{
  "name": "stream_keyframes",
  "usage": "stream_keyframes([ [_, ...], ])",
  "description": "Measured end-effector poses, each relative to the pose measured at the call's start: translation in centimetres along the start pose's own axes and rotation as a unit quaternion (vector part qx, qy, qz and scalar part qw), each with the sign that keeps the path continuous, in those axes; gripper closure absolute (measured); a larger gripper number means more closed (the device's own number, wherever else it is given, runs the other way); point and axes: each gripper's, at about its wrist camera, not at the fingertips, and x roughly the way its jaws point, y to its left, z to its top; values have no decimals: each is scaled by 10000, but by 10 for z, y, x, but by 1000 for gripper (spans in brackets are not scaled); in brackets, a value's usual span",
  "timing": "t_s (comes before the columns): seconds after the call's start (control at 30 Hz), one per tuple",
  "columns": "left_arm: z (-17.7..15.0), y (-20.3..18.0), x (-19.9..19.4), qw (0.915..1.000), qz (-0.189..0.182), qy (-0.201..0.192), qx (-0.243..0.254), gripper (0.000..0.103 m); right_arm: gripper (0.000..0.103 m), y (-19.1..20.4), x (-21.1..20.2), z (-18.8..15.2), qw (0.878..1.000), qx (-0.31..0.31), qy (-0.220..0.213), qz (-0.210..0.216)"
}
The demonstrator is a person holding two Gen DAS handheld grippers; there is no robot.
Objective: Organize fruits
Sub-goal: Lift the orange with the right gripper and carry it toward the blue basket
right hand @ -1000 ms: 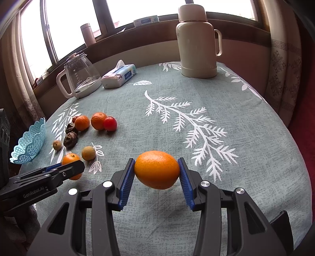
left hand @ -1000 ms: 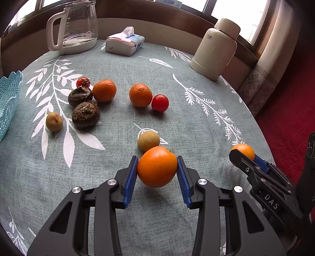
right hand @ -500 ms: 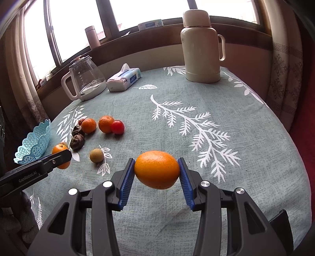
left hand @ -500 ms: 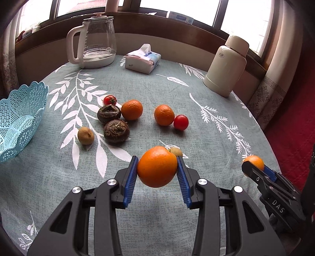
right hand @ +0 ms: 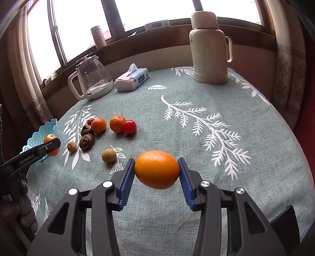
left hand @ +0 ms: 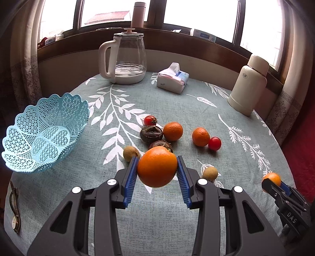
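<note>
Item: round orange fruit (left hand: 157,169) clamped in left gripper (left hand: 157,173); right gripper (right hand: 157,173) clamps another. Advice: lower gently into pale-blue lattice plastic basket (left hand: 65,104) at table's left edge.

Daylight from blown-out windows (left hand: 202,13); soft shadows on table (right hand: 196,137); fisheye bending, dark corners; focus sharp.

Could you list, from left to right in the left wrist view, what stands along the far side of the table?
Clear glass kettle with a white handle → soft white-and-blue tissue pack → cream-coloured thermos flask.
</note>
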Motion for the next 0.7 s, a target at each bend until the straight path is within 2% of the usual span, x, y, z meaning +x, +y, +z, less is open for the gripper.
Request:
stream_keyframes([
  [0.5,17,79,-7,9948,819,-385,-463,62,58,33,7,3,9996,-248,89,75],
  [0.7,20,99,-16,9903,1143,-632,-468,62,58,45,11,3,9992,-356,137,97],
])
